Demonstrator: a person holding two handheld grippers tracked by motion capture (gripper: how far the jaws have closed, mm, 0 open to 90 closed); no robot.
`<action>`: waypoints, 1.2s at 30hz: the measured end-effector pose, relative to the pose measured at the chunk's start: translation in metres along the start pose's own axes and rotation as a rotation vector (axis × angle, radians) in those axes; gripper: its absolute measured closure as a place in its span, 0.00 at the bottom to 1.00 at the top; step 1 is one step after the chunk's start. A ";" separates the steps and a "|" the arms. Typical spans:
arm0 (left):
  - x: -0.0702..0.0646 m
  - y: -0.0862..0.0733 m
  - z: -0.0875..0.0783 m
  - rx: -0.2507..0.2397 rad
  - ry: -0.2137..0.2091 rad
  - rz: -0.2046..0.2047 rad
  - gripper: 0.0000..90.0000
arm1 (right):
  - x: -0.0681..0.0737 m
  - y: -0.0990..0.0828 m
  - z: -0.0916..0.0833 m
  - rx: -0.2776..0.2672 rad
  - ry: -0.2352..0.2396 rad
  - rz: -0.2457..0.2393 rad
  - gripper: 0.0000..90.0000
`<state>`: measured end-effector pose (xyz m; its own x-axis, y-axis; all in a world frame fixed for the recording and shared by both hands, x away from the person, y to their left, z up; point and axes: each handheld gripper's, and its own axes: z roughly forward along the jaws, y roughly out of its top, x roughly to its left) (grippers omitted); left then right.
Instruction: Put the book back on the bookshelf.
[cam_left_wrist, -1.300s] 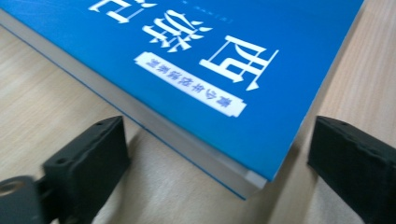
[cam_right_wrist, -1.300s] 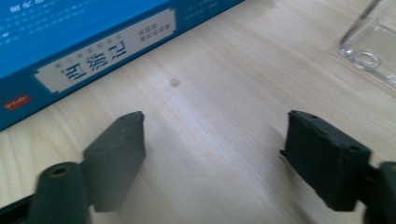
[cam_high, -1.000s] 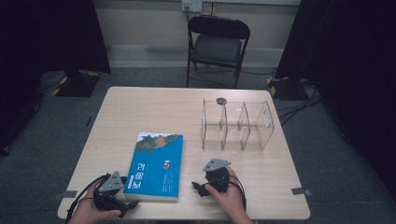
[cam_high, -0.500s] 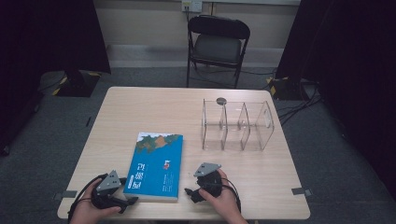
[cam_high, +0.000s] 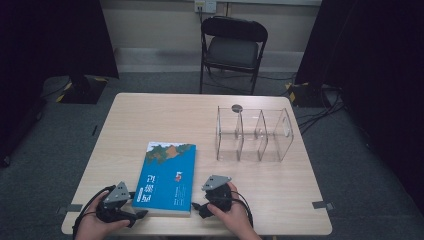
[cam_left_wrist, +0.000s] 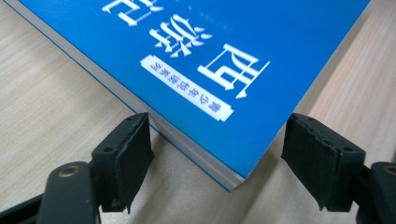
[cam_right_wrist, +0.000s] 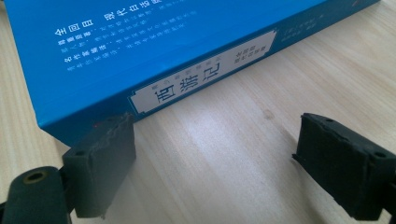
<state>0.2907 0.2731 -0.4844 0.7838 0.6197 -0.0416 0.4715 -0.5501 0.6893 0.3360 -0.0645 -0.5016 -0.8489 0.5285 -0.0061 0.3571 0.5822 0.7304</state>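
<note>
A blue book (cam_high: 167, 175) with white Chinese lettering lies flat near the table's front edge. My left gripper (cam_high: 141, 214) lies at the book's near left corner. In the left gripper view that corner of the book (cam_left_wrist: 210, 60) sits between the pads (cam_left_wrist: 128, 149) of my left gripper (cam_left_wrist: 217, 130). Its jaws have just been closing, and a gap remains on the right side. My right gripper (cam_high: 198, 206) is at the book's near right side. In the right gripper view my right gripper (cam_right_wrist: 217, 128) is open, its left pad (cam_right_wrist: 105, 158) against the book's spine (cam_right_wrist: 201, 77).
A clear acrylic organizer (cam_high: 255, 135) with several compartments stands at the table's right, with a small dark disc (cam_high: 237, 107) at its back rim. A folding chair (cam_high: 232, 47) is beyond the light wooden table (cam_high: 165, 115). Cables trail on the floor at the right.
My right gripper has slid left, up to the book's spine. The left hand has stayed at the book's near left corner.
</note>
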 end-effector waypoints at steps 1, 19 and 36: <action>0.000 0.001 -0.001 -0.008 0.002 -0.001 0.27 | 0.000 0.000 0.000 0.000 0.000 0.000 0.12; -0.002 0.016 -0.013 -0.079 0.021 -0.014 0.28 | 0.005 0.005 -0.011 -0.023 0.031 -0.018 0.15; -0.003 0.021 -0.014 -0.083 0.016 -0.041 0.28 | 0.042 0.035 -0.002 -0.127 0.189 -0.003 0.19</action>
<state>0.2924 0.2679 -0.4596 0.7578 0.6497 -0.0598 0.4671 -0.4763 0.7449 0.3122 -0.0232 -0.4744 -0.9121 0.3947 0.1106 0.3125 0.4950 0.8108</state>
